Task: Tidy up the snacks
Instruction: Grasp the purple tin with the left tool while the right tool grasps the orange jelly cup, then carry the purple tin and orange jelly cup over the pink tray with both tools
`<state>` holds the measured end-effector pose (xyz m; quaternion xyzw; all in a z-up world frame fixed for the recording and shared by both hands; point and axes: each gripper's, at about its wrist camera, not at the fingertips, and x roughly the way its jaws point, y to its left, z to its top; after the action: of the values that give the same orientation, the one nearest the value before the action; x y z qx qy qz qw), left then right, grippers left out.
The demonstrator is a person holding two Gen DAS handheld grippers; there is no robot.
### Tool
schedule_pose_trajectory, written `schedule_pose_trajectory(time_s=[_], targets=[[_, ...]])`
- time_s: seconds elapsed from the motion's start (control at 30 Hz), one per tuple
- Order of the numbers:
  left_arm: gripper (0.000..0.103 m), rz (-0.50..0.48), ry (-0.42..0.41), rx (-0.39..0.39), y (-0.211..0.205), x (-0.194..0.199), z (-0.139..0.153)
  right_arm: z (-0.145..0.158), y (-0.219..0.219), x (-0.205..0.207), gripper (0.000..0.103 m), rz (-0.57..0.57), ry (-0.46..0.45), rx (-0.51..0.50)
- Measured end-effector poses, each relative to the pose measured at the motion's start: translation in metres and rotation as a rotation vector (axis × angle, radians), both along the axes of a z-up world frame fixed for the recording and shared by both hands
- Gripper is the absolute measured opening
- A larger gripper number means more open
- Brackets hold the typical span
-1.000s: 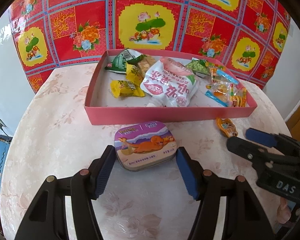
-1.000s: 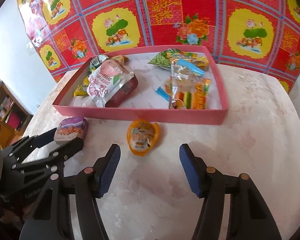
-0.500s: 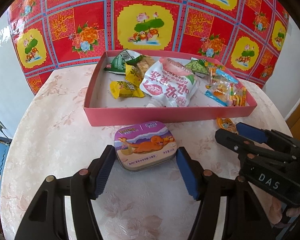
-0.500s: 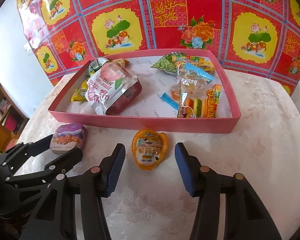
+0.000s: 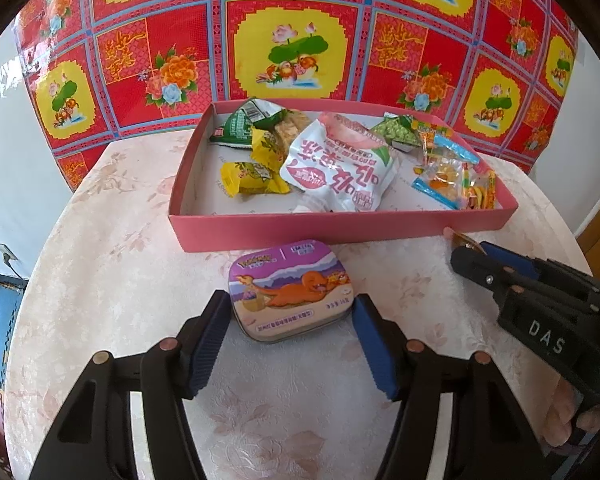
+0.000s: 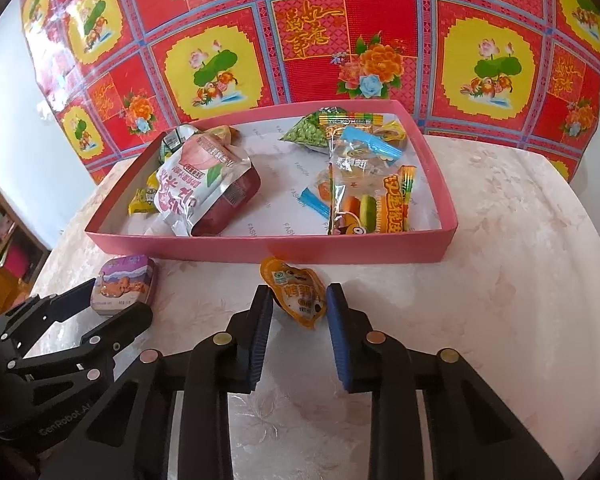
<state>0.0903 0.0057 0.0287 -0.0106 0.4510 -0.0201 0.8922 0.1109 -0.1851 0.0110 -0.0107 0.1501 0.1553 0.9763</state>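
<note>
Right gripper (image 6: 296, 312) jaws closing around the orange heart-shaped jelly snack pack (image 6: 296, 294), which lies on the pale floral tablecloth (image 6: 500, 300) just in front of the shallow pink cardboard tray (image 6: 260, 246); pads not clearly pressing it yet. Left gripper (image 5: 290, 334) released, jaws straddling the purple rounded tin with an orange cartoon dragon (image 5: 290, 290), also just in front of the tray, slight gaps both sides. Inside the tray: white-pink pouch (image 5: 340, 168), yellow packets (image 5: 252, 176), green packets, gummy bags. Red-yellow floral cloth (image 5: 292, 52) behind the tray.
</note>
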Motion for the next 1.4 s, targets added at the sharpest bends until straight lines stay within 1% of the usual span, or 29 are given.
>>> schedule_pose_trajectory(time_s=[0.07, 0.17, 0.43, 0.67, 0.7, 0.73, 0.77, 1.0, 1.07, 1.1, 1.13, 1.23, 1.3, 1.4], targets=[[0.066, -0.003, 0.002, 0.009, -0.002, -0.002, 0.0, -0.001, 0.0, -0.001, 0.028, 0.005, 0.0, 0.004], [0.066, -0.015, 0.004, 0.0, -0.004, -0.004, 0.0, -0.002, -0.001, -0.003, 0.028, 0.009, -0.001, 0.001], [0.066, -0.022, -0.028, 0.006, -0.007, -0.006, 0.005, -0.003, -0.007, -0.008, 0.028, 0.022, 0.009, 0.018], [0.063, -0.019, -0.055, 0.005, -0.007, -0.007, 0.02, 0.003, -0.012, -0.022, 0.028, 0.044, -0.029, 0.034], [0.053, -0.02, -0.061, 0.003, -0.007, -0.008, 0.022, 0.004, -0.012, -0.024, 0.028, 0.047, -0.035, 0.037], [0.025, -0.025, -0.063, -0.005, -0.007, -0.007, 0.024, 0.005, -0.012, -0.027, 0.028, 0.054, -0.043, 0.042], [0.022, -0.029, -0.053, -0.013, -0.007, -0.006, 0.025, 0.006, -0.013, -0.028, 0.028, 0.058, -0.048, 0.043], [0.022, -0.004, -0.032, -0.042, 0.003, -0.002, 0.025, 0.01, -0.013, -0.034, 0.028, 0.072, -0.069, 0.048], [0.03, 0.005, -0.023, -0.051, 0.009, -0.003, 0.024, 0.011, -0.013, -0.035, 0.028, 0.076, -0.072, 0.05], [0.039, 0.008, -0.019, -0.057, 0.011, -0.003, 0.024, 0.012, -0.013, -0.035, 0.028, 0.078, -0.074, 0.049], [0.046, 0.01, -0.015, -0.063, 0.013, -0.004, 0.023, 0.012, -0.013, -0.035, 0.028, 0.079, -0.076, 0.049], [0.055, 0.004, -0.004, -0.073, 0.017, -0.004, 0.02, 0.012, -0.012, -0.037, 0.028, 0.085, -0.08, 0.047], [0.057, 0.002, 0.015, -0.076, 0.017, -0.002, 0.016, 0.011, -0.011, -0.037, 0.028, 0.089, -0.078, 0.047], [0.066, 0.011, 0.028, -0.075, 0.016, 0.001, 0.011, 0.011, -0.01, -0.036, 0.028, 0.092, -0.077, 0.044]])
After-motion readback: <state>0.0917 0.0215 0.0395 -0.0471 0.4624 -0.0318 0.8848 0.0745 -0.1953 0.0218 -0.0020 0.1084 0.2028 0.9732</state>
